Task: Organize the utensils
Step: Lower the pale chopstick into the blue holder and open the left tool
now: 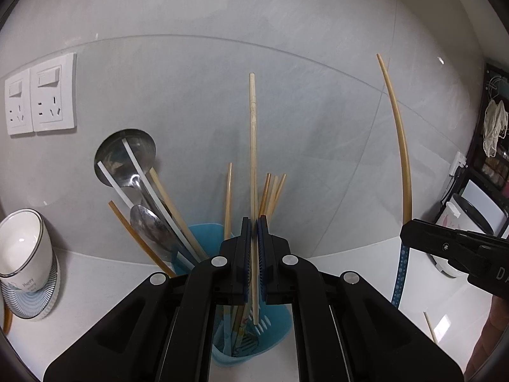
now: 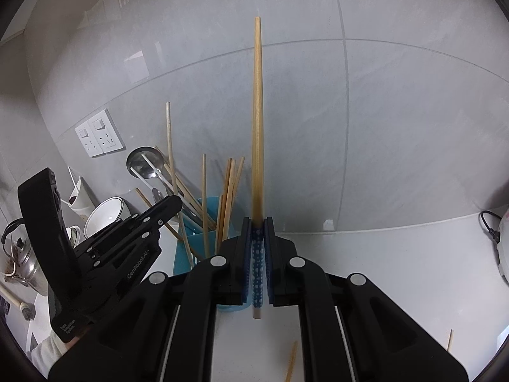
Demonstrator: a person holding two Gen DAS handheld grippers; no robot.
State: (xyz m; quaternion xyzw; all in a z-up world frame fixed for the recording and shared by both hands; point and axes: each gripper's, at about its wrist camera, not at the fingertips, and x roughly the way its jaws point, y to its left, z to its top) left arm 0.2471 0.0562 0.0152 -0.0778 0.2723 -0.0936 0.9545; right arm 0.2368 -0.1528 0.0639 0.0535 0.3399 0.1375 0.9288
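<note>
A blue plastic utensil holder [image 1: 273,334] stands on the white counter and holds several chopsticks, a steel ladle [image 1: 127,156] and a spoon [image 1: 149,226]. My left gripper [image 1: 253,222] is shut on a pale wooden chopstick [image 1: 252,146], held upright with its lower end over the holder. My right gripper [image 2: 257,222] is shut on a tan chopstick [image 2: 257,121] with a blue dotted end, upright, to the right of the holder [image 2: 181,254]. The right gripper and its chopstick [image 1: 400,146] also show in the left wrist view. The left gripper [image 2: 171,203] shows in the right wrist view.
A white cup [image 1: 22,248] on a striped saucer stands left of the holder, below wall sockets [image 1: 41,95]. A bowl [image 2: 105,216] and a kettle [image 2: 22,254] sit further left. Loose chopsticks [image 2: 291,363] lie on the counter near me. An appliance [image 2: 504,248] sits at the right.
</note>
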